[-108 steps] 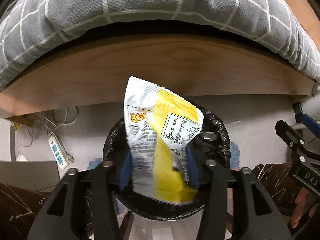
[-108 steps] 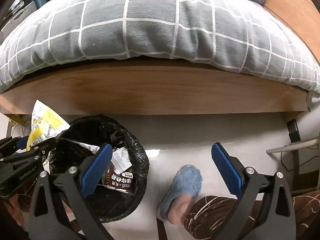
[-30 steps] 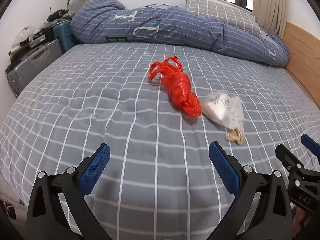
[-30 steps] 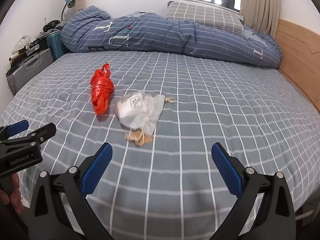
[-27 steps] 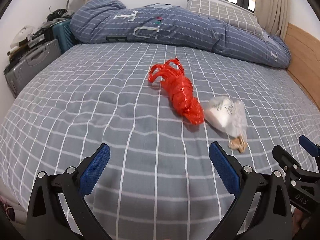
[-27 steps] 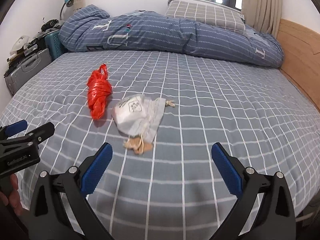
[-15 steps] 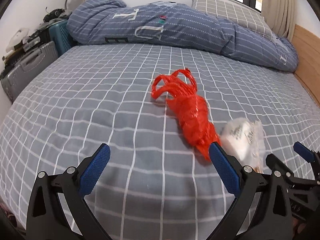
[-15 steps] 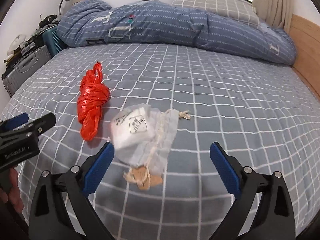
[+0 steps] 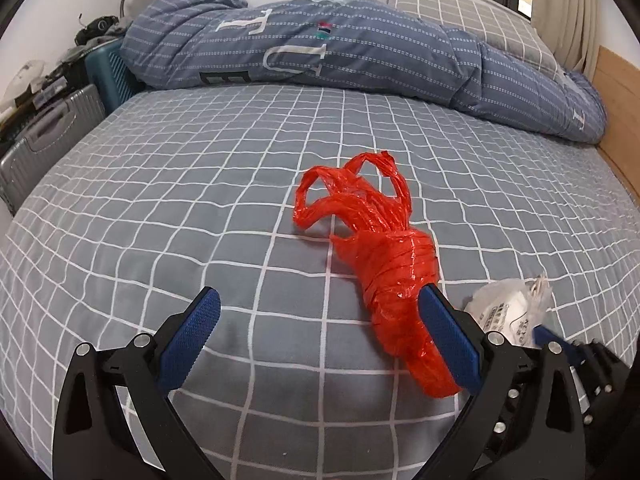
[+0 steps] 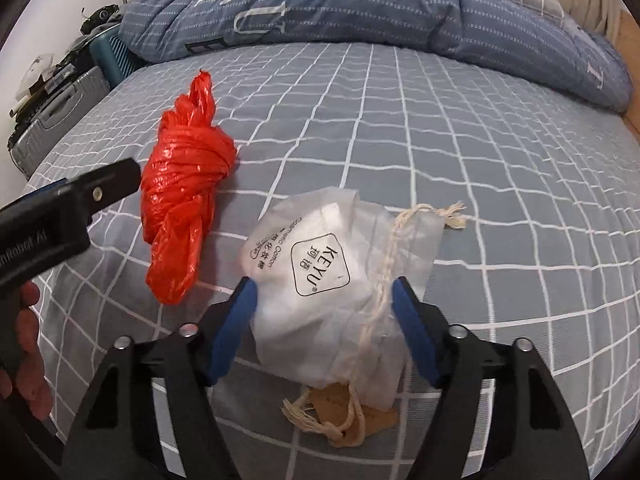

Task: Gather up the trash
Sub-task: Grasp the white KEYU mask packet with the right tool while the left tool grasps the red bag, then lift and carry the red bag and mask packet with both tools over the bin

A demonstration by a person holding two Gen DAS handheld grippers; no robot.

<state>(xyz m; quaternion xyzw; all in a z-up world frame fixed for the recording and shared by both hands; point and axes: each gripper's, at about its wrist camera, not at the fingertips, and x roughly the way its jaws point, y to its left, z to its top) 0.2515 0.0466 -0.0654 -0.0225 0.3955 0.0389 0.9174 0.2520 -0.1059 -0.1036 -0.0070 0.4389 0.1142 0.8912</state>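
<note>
- Both grippers have been brought fwd and lower over the bed vs 0.5 s ago, so the 2 trash items are now seen much closer; 3.6 s ago a snack wrapper was held over a bin on the floor, and neither is in view now.
- Far left, suitcases are stacked beside the bed; not part of the job.
- Left gripper: jaws are spread wide w/ nothing held. It is lined up on the red plastic bag, a twisted, knotted bundle lying on the gridded sheet. The bag's lower end sits just inside the right-hand pad, touching or nearly so; it can't be told which.
- The off-centre placement is judged as an approach not yet squared up; the bag would need to be centred between the pads before closing.
- Right of the red bag, w/ a small gap between, a white drawstring pouch marked KEYU lies flat, its cord and tan tag trailing toward the camera.
- Right gripper: jaws are partly open, set either side of the pouch; a firm pinch can't be confirmed yet. Straddling is judged as pre-grasp.
- At the back, a blue quilt is heaped along the head of the bed.
</note>
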